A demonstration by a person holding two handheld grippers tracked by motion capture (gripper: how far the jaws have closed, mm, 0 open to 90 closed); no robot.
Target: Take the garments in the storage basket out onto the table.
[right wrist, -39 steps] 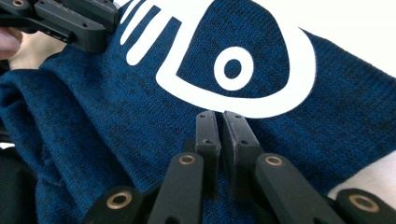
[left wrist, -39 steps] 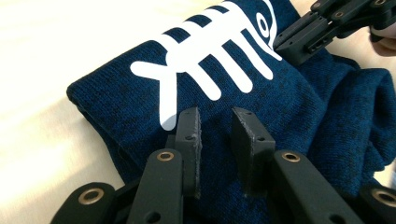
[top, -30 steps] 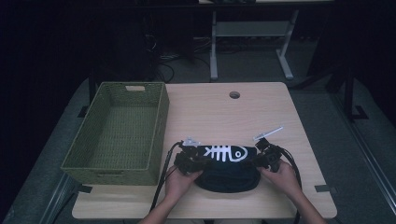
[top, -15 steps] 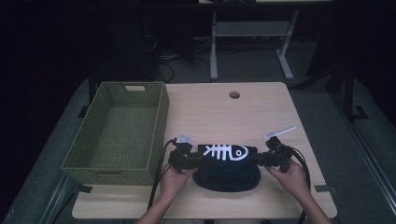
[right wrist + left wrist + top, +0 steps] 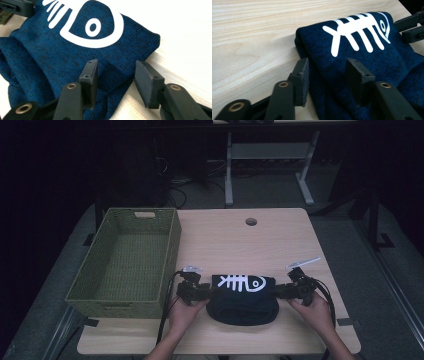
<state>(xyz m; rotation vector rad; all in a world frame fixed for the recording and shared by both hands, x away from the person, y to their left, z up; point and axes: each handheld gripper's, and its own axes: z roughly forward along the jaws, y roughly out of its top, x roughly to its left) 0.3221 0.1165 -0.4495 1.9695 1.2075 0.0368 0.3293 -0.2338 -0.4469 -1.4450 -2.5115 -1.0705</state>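
High view: both tongs, left tongs (image 5: 204, 291) and right tongs (image 5: 278, 291), have just been opening, letting go of the folded dark blue knit shirt with a white fish bone (image 5: 243, 296); a snagged jaw could undo the fold.

The room is dark. A light wooden table (image 5: 280, 245) has 1 round hole (image 5: 251, 222) near its far edge. Behind it, on the grey floor (image 5: 350, 225), stand white desk legs (image 5: 229, 175) and tangled black cables (image 5: 175, 182).
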